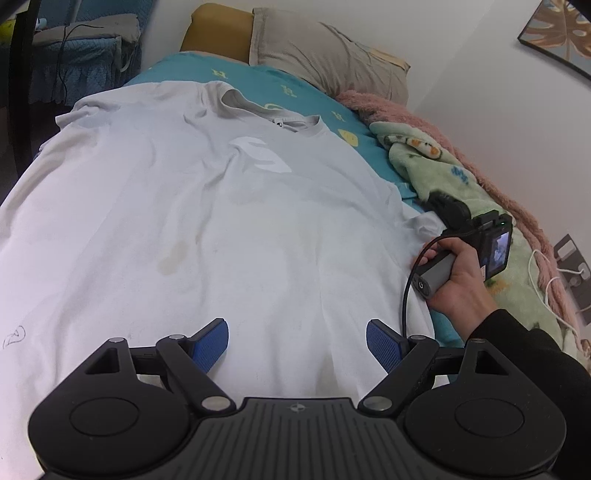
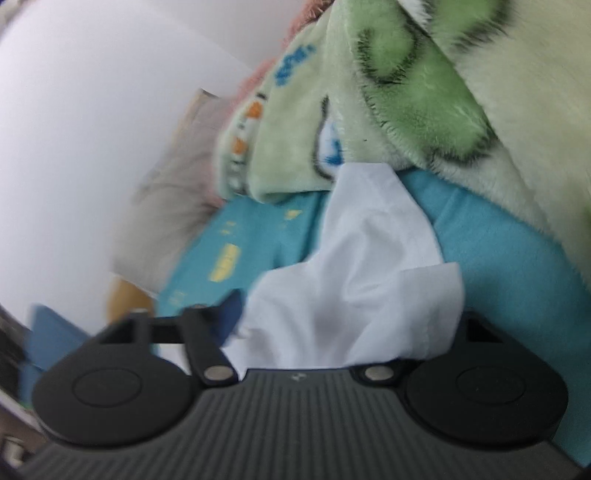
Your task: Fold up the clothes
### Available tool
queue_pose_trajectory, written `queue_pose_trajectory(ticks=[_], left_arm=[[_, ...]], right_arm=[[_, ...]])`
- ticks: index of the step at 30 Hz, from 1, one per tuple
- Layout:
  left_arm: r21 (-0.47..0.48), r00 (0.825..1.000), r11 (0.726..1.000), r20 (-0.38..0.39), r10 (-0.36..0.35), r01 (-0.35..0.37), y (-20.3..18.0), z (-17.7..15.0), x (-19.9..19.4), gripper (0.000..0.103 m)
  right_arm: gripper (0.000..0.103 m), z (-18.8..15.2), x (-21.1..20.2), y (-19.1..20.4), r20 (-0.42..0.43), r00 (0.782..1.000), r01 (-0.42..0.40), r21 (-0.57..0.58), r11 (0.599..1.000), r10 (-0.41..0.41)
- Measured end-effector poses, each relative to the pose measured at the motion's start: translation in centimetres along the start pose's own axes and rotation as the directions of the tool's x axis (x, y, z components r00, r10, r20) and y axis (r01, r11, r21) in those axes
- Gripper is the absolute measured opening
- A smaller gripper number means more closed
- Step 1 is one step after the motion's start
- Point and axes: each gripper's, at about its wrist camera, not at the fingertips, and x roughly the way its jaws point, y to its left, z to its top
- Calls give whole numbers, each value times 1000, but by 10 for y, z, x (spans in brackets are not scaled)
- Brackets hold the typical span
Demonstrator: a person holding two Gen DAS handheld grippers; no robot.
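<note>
A white T-shirt (image 1: 221, 221) lies spread flat on the bed, collar toward the pillows, with a pale logo on its chest. My left gripper (image 1: 297, 345) is open just above the shirt's lower part, blue pads wide apart, holding nothing. My right gripper (image 1: 454, 218) is at the shirt's right sleeve. In the right wrist view the white sleeve (image 2: 354, 295) is bunched between its fingers; the left blue pad (image 2: 231, 314) shows, the right one is covered by cloth. The view is motion-blurred.
A teal sheet (image 1: 258, 81) covers the bed. A green plush blanket (image 1: 443, 166) and a pink blanket (image 1: 424, 122) lie along the right wall. A grey pillow (image 1: 325, 51) and a yellow one (image 1: 218, 33) are at the head. A white cable (image 1: 546, 284) lies at the right.
</note>
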Motion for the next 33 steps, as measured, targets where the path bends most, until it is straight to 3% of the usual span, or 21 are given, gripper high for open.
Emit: queue_pose_trajectory(ticks=[2, 7, 12, 16, 20, 24, 26, 29, 33], left_arm=[[-16, 1000, 1000, 17, -5, 5, 2, 3, -6, 84], [-12, 997, 1000, 72, 12, -11, 8, 17, -28, 84], [18, 987, 998, 149, 57, -61, 17, 31, -59, 83], [-17, 976, 997, 204, 78, -76, 34, 41, -85, 84], [-72, 969, 992, 216, 118, -105, 63, 47, -103, 84], [-165, 952, 970, 221, 211, -177, 94, 45, -110, 84], [-179, 944, 961, 221, 246, -209, 103, 44, -107, 84], [-203, 941, 950, 197, 276, -236, 117, 45, -95, 84], [-246, 951, 940, 137, 276, -237, 132, 46, -75, 83]], right_arm=[[10, 6, 0, 2, -18, 999, 40, -18, 999, -40], [7, 21, -27, 47, 44, 998, 57, -214, 975, -48], [7, 16, -63, 124, 113, 993, 78, -432, 899, -32], [7, -24, -82, 195, 155, 988, 109, -611, 784, -16], [7, -91, -67, 259, 150, 989, 123, -780, 613, -7], [7, -184, -38, 292, 111, 994, 100, -909, 405, 3], [7, -227, -21, 300, 76, 997, 74, -942, 329, -6], [7, -273, 0, 305, 28, 999, 35, -958, 285, -30], [9, -291, 10, 305, -6, 999, 9, -950, 312, -47]])
